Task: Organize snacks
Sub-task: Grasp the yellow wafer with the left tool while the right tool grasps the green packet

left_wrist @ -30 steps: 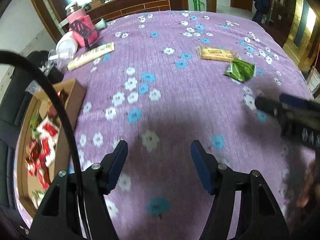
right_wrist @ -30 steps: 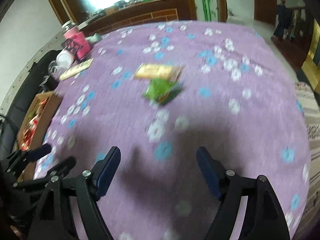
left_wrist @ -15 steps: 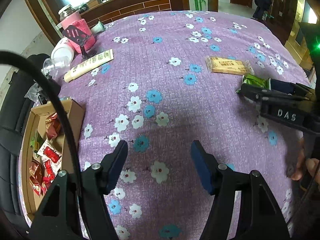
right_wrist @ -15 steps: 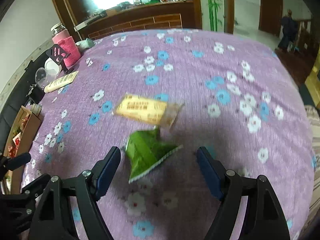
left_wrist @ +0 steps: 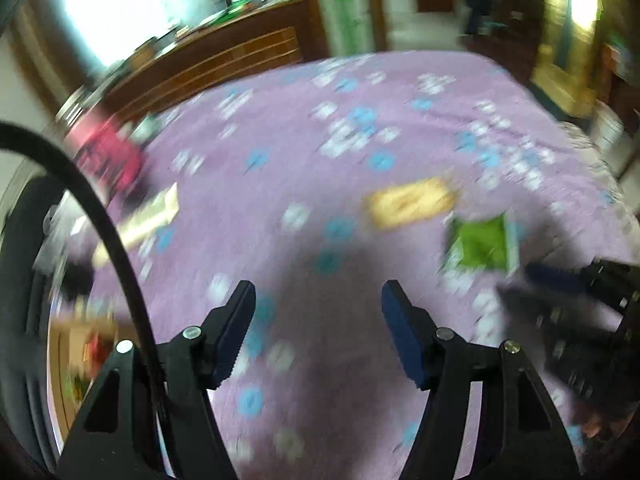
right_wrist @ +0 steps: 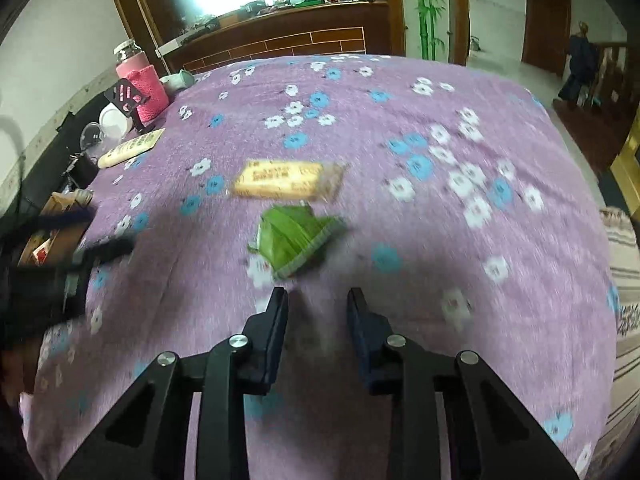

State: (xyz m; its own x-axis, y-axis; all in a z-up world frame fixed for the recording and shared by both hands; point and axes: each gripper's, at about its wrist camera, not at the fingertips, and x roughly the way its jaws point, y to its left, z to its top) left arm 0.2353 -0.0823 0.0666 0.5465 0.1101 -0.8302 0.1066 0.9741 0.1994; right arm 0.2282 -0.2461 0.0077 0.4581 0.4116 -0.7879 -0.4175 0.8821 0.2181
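Note:
A green snack packet (right_wrist: 294,238) lies on the purple flowered cloth, just beyond my right gripper (right_wrist: 318,300), whose jaws stand partly closed with a gap and hold nothing. A yellow wafer packet (right_wrist: 286,180) lies just past the green one. In the blurred left wrist view the green packet (left_wrist: 482,242) and yellow packet (left_wrist: 410,202) lie to the right. My left gripper (left_wrist: 318,304) is open and empty above the cloth. The right gripper's fingers (left_wrist: 560,280) show at the right edge.
A cardboard box of snacks (right_wrist: 48,232) sits at the table's left edge, also in the left wrist view (left_wrist: 84,360). A long cream packet (right_wrist: 132,148), a pink-sleeved jar (right_wrist: 140,80) and a white cup (right_wrist: 114,120) stand at the far left.
My right gripper's jaws have narrowed and it has pulled back from the green packet. The left gripper has swung right and up; its view is now blurred.

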